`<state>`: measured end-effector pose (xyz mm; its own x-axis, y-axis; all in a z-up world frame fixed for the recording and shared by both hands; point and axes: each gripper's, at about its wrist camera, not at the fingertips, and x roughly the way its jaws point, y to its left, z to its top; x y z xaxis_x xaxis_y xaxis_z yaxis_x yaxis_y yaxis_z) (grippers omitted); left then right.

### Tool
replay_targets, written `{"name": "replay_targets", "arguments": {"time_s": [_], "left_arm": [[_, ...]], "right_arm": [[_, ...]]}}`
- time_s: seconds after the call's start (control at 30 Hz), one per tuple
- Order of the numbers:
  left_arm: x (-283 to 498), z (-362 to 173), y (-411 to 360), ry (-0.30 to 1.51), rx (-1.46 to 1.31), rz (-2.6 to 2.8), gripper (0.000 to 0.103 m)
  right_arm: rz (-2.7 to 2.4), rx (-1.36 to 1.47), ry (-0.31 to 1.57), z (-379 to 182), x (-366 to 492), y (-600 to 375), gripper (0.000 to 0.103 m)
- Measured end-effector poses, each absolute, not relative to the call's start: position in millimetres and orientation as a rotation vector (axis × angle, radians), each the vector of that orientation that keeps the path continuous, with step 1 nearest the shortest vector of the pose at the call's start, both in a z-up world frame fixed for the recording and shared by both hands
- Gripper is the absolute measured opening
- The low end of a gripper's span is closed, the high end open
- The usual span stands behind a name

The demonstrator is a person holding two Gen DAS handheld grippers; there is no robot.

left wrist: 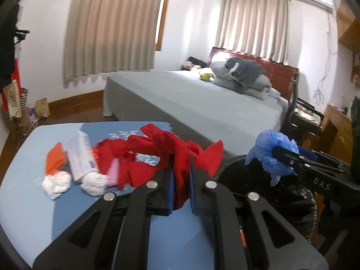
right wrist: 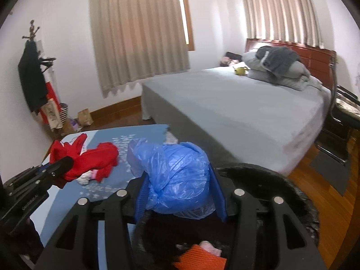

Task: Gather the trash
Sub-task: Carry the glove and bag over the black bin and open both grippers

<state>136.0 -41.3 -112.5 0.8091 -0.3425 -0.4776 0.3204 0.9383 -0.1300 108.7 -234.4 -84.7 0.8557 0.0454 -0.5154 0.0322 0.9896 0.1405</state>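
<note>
My left gripper (left wrist: 181, 168) is shut on a red cloth (left wrist: 180, 155) above the blue table (left wrist: 27, 207). My right gripper (right wrist: 177, 180) is shut on a crumpled blue plastic bag (right wrist: 177, 177) and holds it over the black-lined trash bin (right wrist: 281, 180). The bag (left wrist: 273, 155) and bin (left wrist: 238, 171) also show at the right of the left wrist view. On the table lie two white paper wads (left wrist: 56, 183), a white box (left wrist: 82, 155), an orange piece (left wrist: 55, 159) and a pink piece (left wrist: 113, 172). An orange item (right wrist: 202, 258) lies in the bin.
A grey bed (left wrist: 202, 99) stands behind the table, with pillows and a dark blanket (left wrist: 245, 72). A coat rack (right wrist: 33, 74) with bags stands at the left wall. A black chair (left wrist: 301, 112) and wooden furniture (left wrist: 337, 130) stand at the right.
</note>
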Motion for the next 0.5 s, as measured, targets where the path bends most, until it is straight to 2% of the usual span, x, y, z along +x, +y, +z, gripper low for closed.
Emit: {"name": "replay_targets", "arguments": {"time_s": [0.5], "left_arm": [[137.3, -136.8, -129.1, 0.563, 0.018, -0.548, 0.010]], "right_arm": [[-0.156, 0.193, 0.573, -101.0, 87.3, -306.1, 0.051]]}}
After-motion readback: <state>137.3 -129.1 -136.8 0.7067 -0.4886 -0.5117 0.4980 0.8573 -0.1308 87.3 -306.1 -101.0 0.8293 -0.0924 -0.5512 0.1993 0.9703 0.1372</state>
